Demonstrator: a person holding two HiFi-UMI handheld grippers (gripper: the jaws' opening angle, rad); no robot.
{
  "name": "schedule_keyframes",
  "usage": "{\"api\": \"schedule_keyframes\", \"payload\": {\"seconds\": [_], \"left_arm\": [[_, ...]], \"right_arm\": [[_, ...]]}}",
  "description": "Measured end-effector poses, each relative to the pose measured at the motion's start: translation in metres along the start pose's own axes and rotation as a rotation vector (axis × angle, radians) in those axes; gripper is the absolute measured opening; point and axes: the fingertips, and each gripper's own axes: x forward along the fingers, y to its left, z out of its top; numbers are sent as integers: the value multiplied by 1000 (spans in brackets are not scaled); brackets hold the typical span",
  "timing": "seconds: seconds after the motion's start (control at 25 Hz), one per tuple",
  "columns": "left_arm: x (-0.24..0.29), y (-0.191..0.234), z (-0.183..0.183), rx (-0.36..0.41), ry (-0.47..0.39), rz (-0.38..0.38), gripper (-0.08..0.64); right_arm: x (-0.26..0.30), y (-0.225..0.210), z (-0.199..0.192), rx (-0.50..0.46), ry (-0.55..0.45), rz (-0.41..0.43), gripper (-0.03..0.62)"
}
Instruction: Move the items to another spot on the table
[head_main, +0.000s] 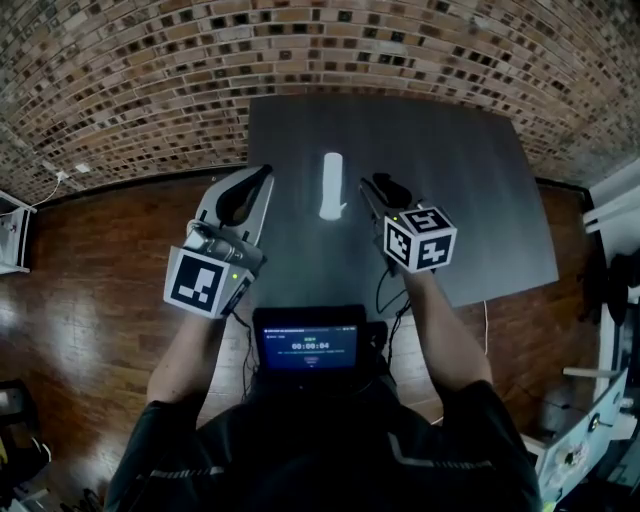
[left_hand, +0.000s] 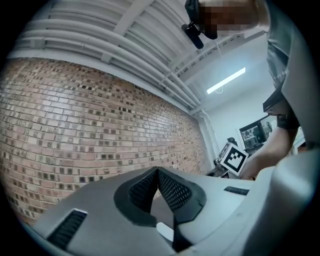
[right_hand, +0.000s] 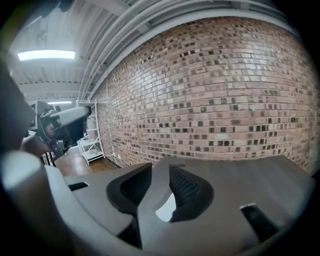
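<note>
Midway between left gripper and right gripper jaws: white cylinder.

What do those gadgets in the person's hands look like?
The pale grey plastic left tongs and right tongs have black ribbed pads; each carries a cube of black-and-white square markers. Thin black cables trail beneath. The person wears a dark short-sleeved shirt with grey stripes.
</note>
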Motion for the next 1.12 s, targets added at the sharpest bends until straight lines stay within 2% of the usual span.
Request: {"api": "schedule_keyframes", "payload": {"seconds": [0.04, 0.12, 0.28, 0.4, 0.48, 0.72, 0.8, 1.12], "left_arm": [[3, 2, -3, 0, 8, -1, 0], [9, 5, -10, 3, 29, -1, 0], [19, 8, -22, 1, 54, 12, 0], [30, 18, -26, -21, 63, 52, 0], [36, 26, -27, -43, 52, 78, 0], [51, 38, -51, -23, 86, 92, 0], [55, 46, -57, -31, 70, 123, 0], [66, 59, -87, -37, 122, 133, 0]], "right_arm": [[9, -5, -7, 15, 22, -6, 117], [26, -14, -20, 58, 59, -9, 219], [64, -25, -47, 102, 138, -20, 293], [94, -44, -68, 103, 205, -75, 364], [113, -54, -87, 120, 259, -107, 364], [161, -56, -127, 167, 365, -86, 365], [176, -56, -142, 179, 400, -83, 437], [212, -57, -195, 214, 551, -103, 437]]}}
